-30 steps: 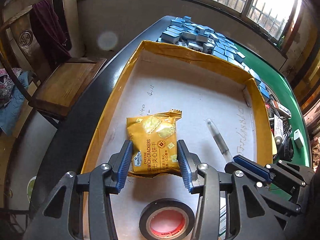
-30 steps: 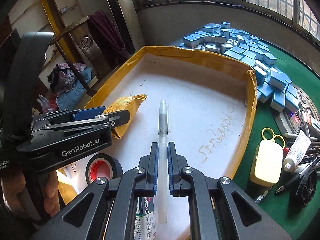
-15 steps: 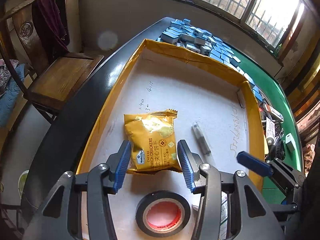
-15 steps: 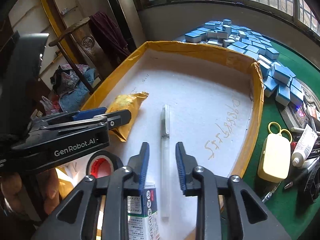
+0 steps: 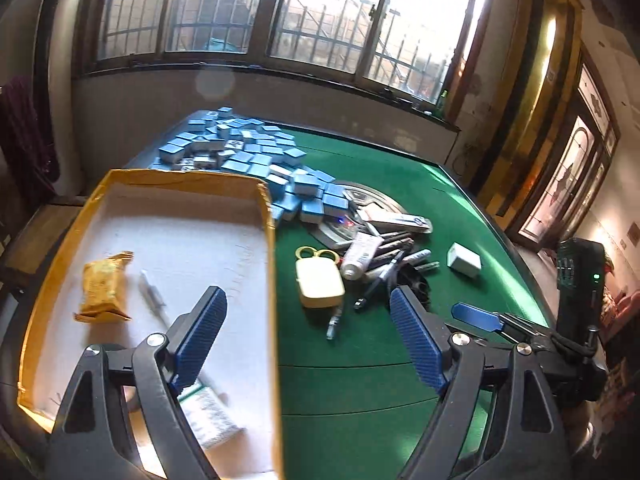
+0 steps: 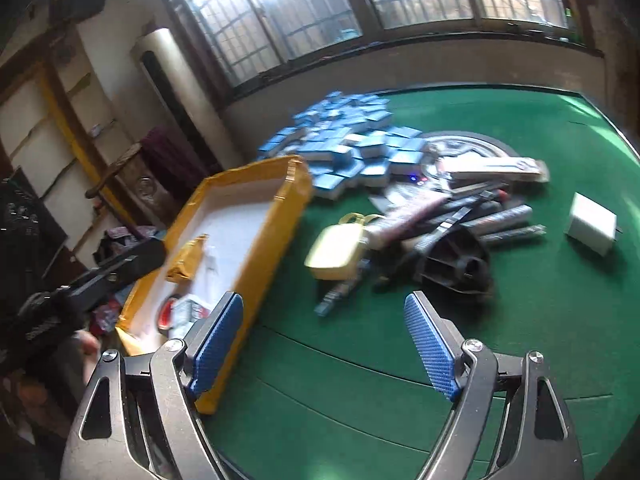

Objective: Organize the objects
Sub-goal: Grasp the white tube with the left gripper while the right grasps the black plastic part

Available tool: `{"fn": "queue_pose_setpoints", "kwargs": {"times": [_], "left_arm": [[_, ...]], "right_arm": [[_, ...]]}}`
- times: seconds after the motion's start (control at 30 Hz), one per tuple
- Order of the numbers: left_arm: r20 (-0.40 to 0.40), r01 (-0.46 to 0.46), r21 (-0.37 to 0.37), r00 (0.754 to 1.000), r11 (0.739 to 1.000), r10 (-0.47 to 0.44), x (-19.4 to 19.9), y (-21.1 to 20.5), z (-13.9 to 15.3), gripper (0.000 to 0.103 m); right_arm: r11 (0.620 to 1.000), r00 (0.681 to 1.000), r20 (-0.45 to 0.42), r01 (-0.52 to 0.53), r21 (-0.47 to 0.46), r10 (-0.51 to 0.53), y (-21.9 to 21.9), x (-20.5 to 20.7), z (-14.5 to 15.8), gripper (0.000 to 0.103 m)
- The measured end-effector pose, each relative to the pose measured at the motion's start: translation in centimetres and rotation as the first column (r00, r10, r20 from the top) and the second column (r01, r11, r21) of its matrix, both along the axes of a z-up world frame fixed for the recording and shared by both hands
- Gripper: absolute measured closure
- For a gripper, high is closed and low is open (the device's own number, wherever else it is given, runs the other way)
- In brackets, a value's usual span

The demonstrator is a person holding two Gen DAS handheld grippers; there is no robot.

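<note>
Yellow cracker packet (image 5: 105,286) and pen (image 5: 153,295) now lie released in the cardboard tray (image 5: 256,184). Both claws, left (image 5: 308,340) and right (image 6: 323,344), are opening wide and empty, swung right toward the worktop's (image 5: 400,184) clutter (probably the cream case (image 5: 319,282) next).

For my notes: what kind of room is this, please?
Probably a home games room: a green felt table with a pile of blue tiles, barred windows behind, and household clutter beside a cardboard box.
</note>
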State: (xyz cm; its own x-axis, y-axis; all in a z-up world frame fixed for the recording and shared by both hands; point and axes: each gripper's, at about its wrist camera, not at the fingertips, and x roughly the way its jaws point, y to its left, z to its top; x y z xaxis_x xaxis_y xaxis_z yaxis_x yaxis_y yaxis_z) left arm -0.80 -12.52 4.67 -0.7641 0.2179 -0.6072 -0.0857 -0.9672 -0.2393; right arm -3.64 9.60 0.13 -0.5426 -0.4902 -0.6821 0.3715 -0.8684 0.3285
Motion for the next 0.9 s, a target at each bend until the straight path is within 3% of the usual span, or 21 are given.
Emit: {"fn": "queue_pose_setpoints", "kwargs": {"times": [0.2, 0.33, 0.43, 0.53, 0.57, 0.63, 0.9], "left_arm": [[0.083, -0.027, 0.002, 0.996, 1.000, 0.027, -1.0, 2.9, -0.6, 0.018], [0.134, -0.027, 0.016, 0.991, 1.000, 0.025, -0.6, 3.1, -1.1, 0.018], [0.132, -0.025, -0.016, 0.991, 1.000, 0.027, -0.2, 3.6, -1.2, 0.018], [0.135, -0.031, -0.040, 0.990, 0.999, 0.036, -0.2, 3.9, -1.4, 0.018], [0.136, -0.028, -0.038, 0.990, 0.999, 0.033, -0.3, 4.0, -1.4, 0.018], [0.142, -0.021, -0.035, 0.990, 0.999, 0.026, -0.5, 4.1, -1.4, 0.018], [0.182, -0.004, -0.111, 0.983, 0.994, 0.025, -3.2, 5.2, -2.3, 0.018]], "right_arm": [[0.999, 0.998, 0.051, 0.041, 0.032, -0.043, 4.0, -3.6, -1.8, 0.024], [0.997, 0.998, 0.062, 0.019, 0.075, -0.024, 3.0, -6.0, -2.0, 0.024], [0.994, 0.999, 0.037, 0.004, 0.109, -0.008, 1.8, -7.7, -2.2, 0.023], [0.994, 0.994, 0.109, -0.027, 0.103, 0.016, 1.2, -9.5, -4.0, 0.021], [0.996, 0.991, 0.132, -0.033, 0.085, 0.022, 1.1, -9.4, -4.4, 0.022], [0.995, 0.992, 0.122, -0.042, 0.092, 0.031, 1.0, -8.6, -4.6, 0.040], [0.989, 0.995, 0.097, 0.009, 0.146, -0.024, 4.4, -4.3, -4.2, 0.040]]}}
